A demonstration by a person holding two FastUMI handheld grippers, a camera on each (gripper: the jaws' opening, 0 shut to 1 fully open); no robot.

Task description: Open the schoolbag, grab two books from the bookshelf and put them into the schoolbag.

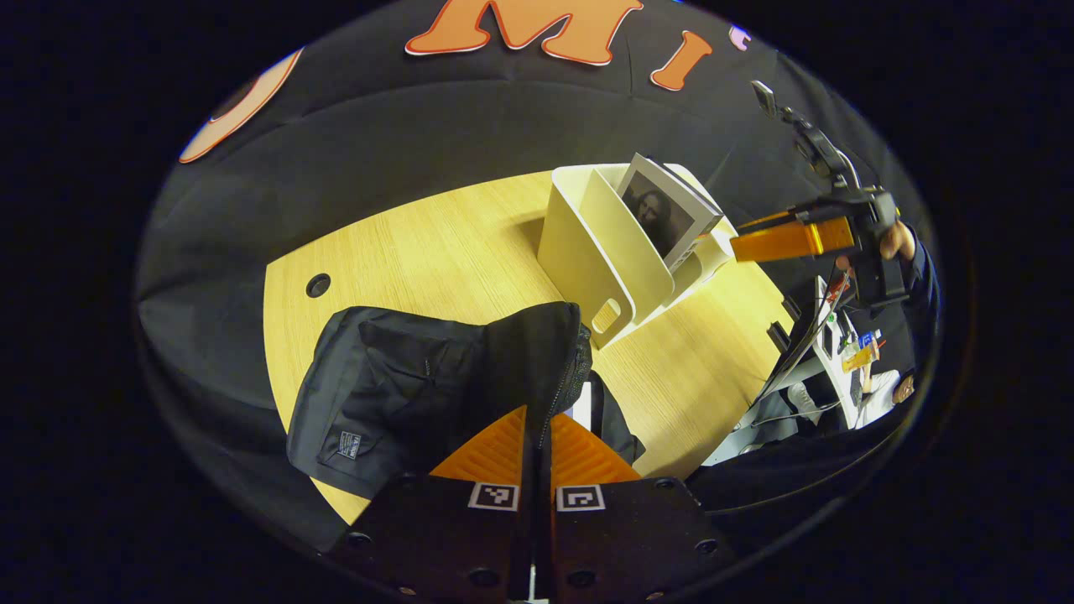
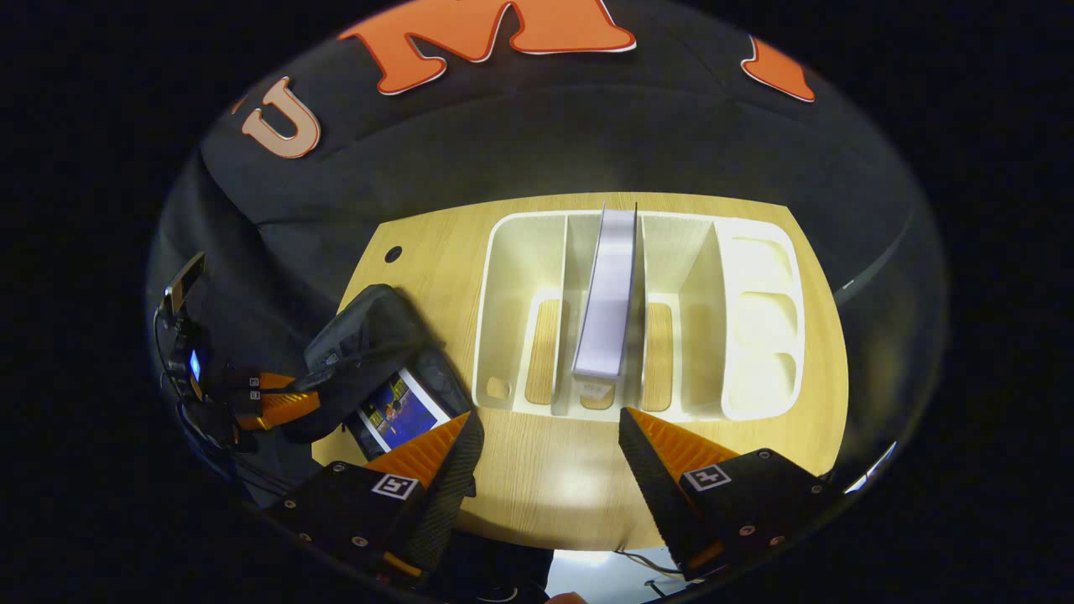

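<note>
The black schoolbag lies on the wooden table, and my left gripper is shut on its lifted flap edge by the zipper. In the right gripper view the schoolbag is held open by the left gripper, and a book with a blue cover lies inside. The white bookshelf holds one upright book in a middle slot. My right gripper hovers open just in front of that slot, apart from the book. In the left gripper view that book leans in the bookshelf, with the right gripper beside it.
The round-edged table has a cable hole behind the bag. A hand holds the right gripper. Beyond the table's right edge stands a cluttered desk. The bookshelf's other slots are empty.
</note>
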